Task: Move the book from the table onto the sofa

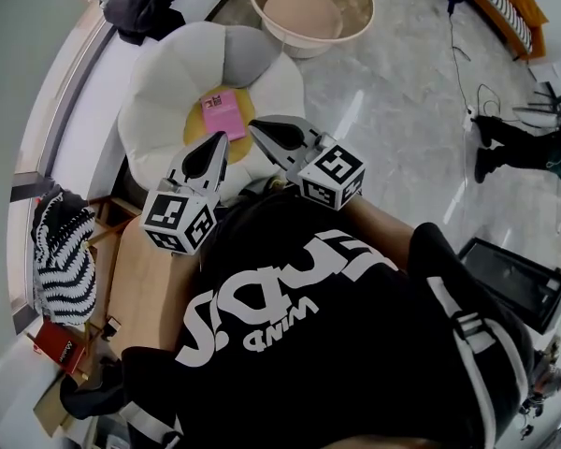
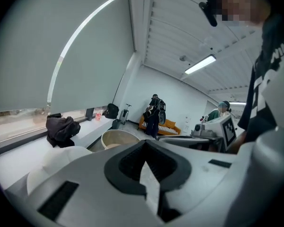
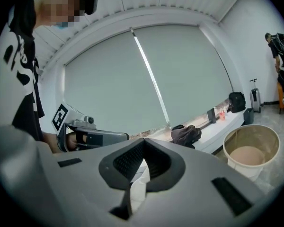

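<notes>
A pink book (image 1: 222, 112) lies flat on the yellow middle of a white flower-shaped sofa cushion (image 1: 164, 82), apart from both grippers. My left gripper (image 1: 221, 138) is held up in front of the chest, just on the near side of the book, jaws shut and empty. Beside it my right gripper (image 1: 255, 125) is likewise shut with nothing in it, its tip close to the book's near edge. In the left gripper view the left gripper (image 2: 144, 144) shows closed jaws; the right gripper (image 3: 142, 143) looks the same in its own view. The book is hidden in both gripper views.
A wooden table (image 1: 145, 288) stands at the lower left, with a black-and-white striped bundle (image 1: 65, 251) and a red object (image 1: 61, 349) beside it. A beige basin (image 1: 310, 7) sits on the floor beyond the cushion. Dark clothing (image 1: 145, 3) lies on the window sill. A person (image 2: 154, 113) stands at the far wall.
</notes>
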